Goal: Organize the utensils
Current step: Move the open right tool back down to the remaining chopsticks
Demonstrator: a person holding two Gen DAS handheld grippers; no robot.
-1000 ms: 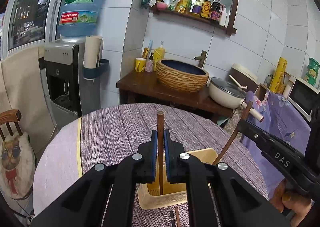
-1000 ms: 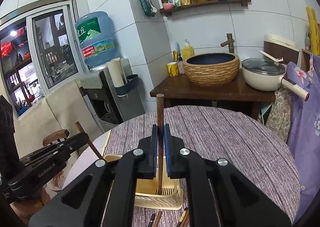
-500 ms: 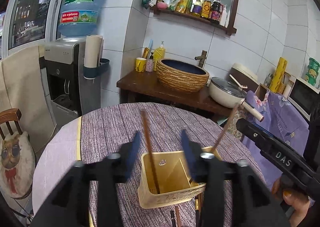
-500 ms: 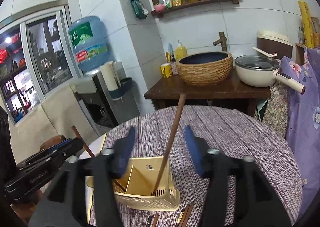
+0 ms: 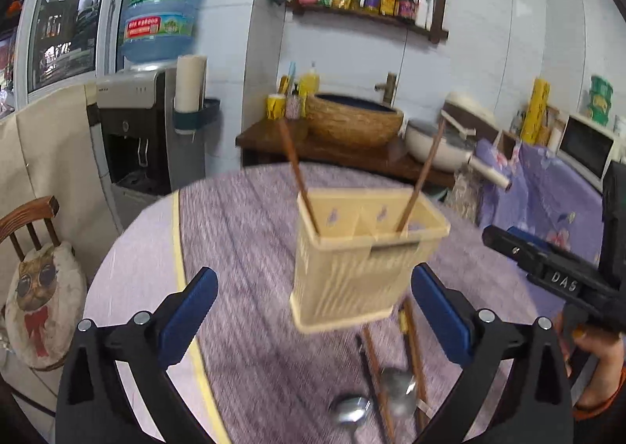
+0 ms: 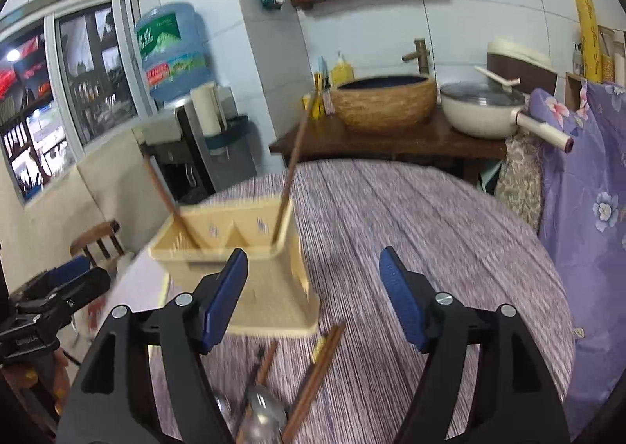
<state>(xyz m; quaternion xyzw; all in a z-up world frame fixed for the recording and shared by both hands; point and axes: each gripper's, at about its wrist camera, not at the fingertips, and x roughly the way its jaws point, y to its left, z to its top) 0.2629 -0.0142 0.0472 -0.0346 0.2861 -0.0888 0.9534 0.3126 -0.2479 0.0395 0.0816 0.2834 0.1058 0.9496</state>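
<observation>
A pale yellow utensil holder (image 5: 352, 271) (image 6: 274, 287) stands on the purple striped table. Two brown chopsticks lean in it, one in its left compartment (image 5: 297, 177) (image 6: 164, 193) and one in its right compartment (image 5: 422, 177) (image 6: 291, 170). My left gripper (image 5: 315, 313) is short of the holder, its jaws opening wide with nothing held. My right gripper (image 6: 313, 299) is just right of the holder, its jaws opening too and gripping nothing. Loose chopsticks (image 5: 411, 342) (image 6: 317, 369) and metal spoons (image 5: 352, 408) (image 6: 262, 412) lie on the cloth in front of the holder.
The round table (image 5: 242, 232) has a chair with a cat cushion (image 5: 43, 303) at its left. Behind it stand a water dispenser (image 5: 148, 123) and a wooden counter with a woven basin (image 5: 354, 123) and a pan (image 6: 485, 111). Purple floral fabric (image 6: 587, 185) hangs at the right.
Both grippers were shut on upright chopsticks; they opened and let go, and the chopsticks now lean in the holder. Both grippers drew back and lower.
</observation>
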